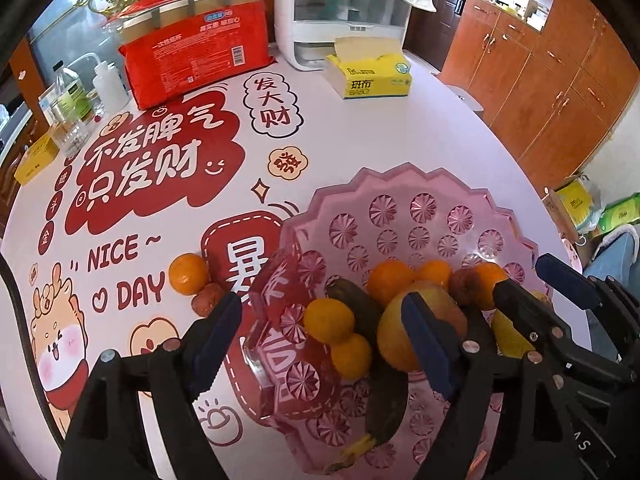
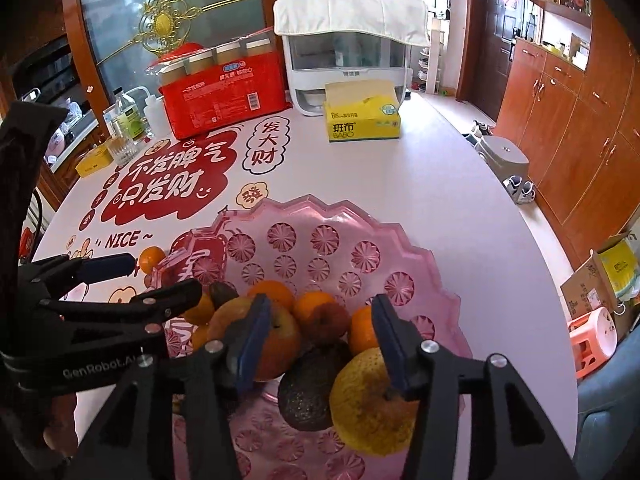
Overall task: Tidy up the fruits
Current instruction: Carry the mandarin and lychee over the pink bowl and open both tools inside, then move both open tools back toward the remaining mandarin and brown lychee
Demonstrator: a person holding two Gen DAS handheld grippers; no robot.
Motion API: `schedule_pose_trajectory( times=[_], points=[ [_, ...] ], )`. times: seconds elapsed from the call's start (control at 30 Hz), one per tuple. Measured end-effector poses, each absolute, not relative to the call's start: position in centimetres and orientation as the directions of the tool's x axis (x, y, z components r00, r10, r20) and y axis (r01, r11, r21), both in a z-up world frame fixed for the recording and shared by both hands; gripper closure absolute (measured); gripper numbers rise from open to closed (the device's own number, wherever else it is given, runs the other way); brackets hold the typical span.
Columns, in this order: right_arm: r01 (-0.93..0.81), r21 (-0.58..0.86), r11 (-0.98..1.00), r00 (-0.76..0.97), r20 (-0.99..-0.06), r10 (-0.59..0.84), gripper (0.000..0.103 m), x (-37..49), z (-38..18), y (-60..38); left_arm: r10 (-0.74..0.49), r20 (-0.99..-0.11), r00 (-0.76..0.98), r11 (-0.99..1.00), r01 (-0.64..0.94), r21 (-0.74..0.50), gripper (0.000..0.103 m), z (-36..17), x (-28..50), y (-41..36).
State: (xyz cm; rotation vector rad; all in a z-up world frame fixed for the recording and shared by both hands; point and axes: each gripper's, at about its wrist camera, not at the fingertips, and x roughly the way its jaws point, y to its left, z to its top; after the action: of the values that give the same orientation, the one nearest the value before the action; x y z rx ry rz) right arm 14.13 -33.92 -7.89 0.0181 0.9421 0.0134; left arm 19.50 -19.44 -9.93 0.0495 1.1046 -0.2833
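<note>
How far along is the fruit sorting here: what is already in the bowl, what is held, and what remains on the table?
Done: oranges, an apple, a yellow pear and a dark avocado sit in the pink faceted plastic bowl. In hand: nothing; left claw and right claw stand open above it. Left: one small orange and a brown wrinkled fruit on the table.

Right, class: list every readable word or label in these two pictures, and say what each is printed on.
"NICE ~ DAY": printed pink tablecloth.
"发大财": white speech bubble on that cloth.
"不发脾气 只发财": red cloud shape on the cloth.
"BABO": yellow tissue pack.
"GenRobot.AI": black left claw.
Red plastic package: print too small.
</note>
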Motion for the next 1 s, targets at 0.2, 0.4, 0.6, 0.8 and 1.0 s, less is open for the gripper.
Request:
schedule_pose_trajectory(
  times=[0.2, 0.4, 0.6, 0.8, 1.0],
  points=[
    [-0.004, 0.033, 0.999, 0.592, -0.805, 0.029, 0.050, 13.7, -7.4, -33.5, -0.217, -0.866, 0.451, 0.962, 0.251, -0.110, 0.022, -9.2, 18.8, -18.8],
    [-0.004, 0.037, 0.999, 0.597, -0.802, 0.032, 0.050, 13.4, -7.0, -33.0, -0.233, -0.857, 0.460, 0.959, 0.254, -0.125, 0.022, -8.6, 18.2, -18.0],
    [-0.004, 0.051, 0.999, 0.594, -0.803, 0.043, 0.050, 12.9, -6.7, -32.3, -0.240, -0.842, 0.484, 0.958, 0.260, -0.124, 0.021, -8.2, 16.9, -16.7],
    [0.003, 0.067, 0.998, 0.604, -0.795, 0.052, 0.050, 12.2, -6.0, -31.4, -0.251, -0.814, 0.524, 0.955, 0.272, -0.119, 0.021, -7.1, 15.3, -15.3],
    [0.007, 0.072, 0.997, 0.620, -0.783, 0.052, 0.050, 11.7, -4.9, -30.1, -0.298, -0.848, 0.439, 0.935, 0.313, -0.167, 0.021, -6.6, 14.7, -13.3]
  ],
)
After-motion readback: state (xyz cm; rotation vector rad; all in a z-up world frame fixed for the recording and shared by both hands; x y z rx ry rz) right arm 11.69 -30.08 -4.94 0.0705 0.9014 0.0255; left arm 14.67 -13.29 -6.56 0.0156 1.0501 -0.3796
